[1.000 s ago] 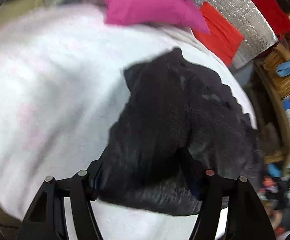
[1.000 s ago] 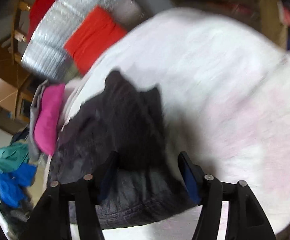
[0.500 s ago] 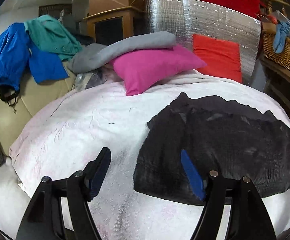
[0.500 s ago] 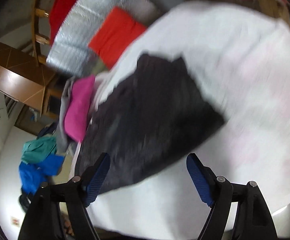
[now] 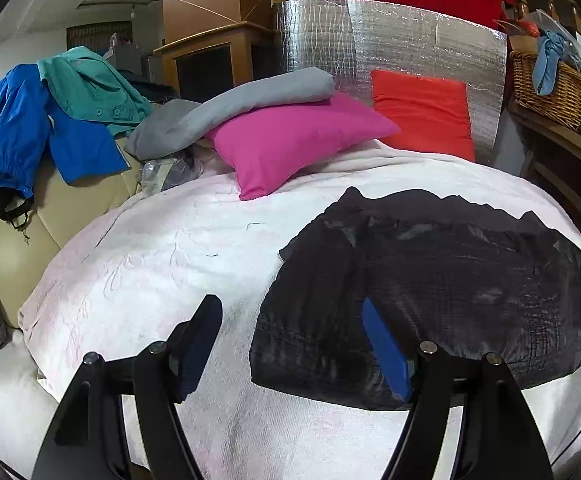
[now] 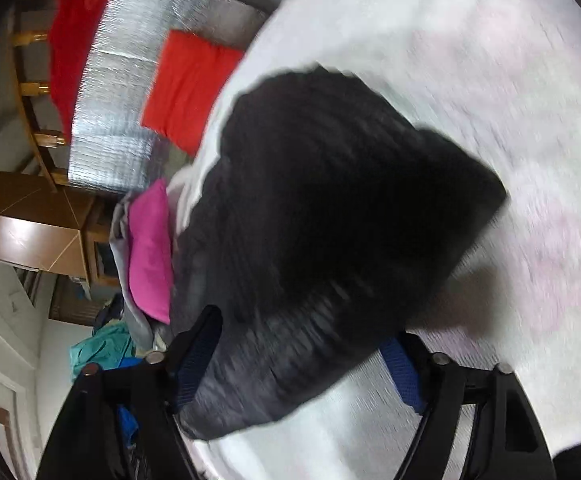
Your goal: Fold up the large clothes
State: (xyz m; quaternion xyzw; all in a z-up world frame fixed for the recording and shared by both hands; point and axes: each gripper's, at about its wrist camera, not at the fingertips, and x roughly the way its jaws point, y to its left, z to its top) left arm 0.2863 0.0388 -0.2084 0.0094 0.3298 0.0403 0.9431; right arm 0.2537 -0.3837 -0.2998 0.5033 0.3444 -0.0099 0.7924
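Black garment (image 5: 430,300) lies partly folded on the white blanket (image 5: 170,264). Left gripper (image 5: 290,344) and right gripper (image 6: 302,356) both hang wide open, empty. Next I'd grab an edge and fold again.

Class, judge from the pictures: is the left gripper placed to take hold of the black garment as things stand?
Probably yes. The left gripper is open, and the black garment lies flat on the white blanket with its near edge between the fingers; nothing covers it.
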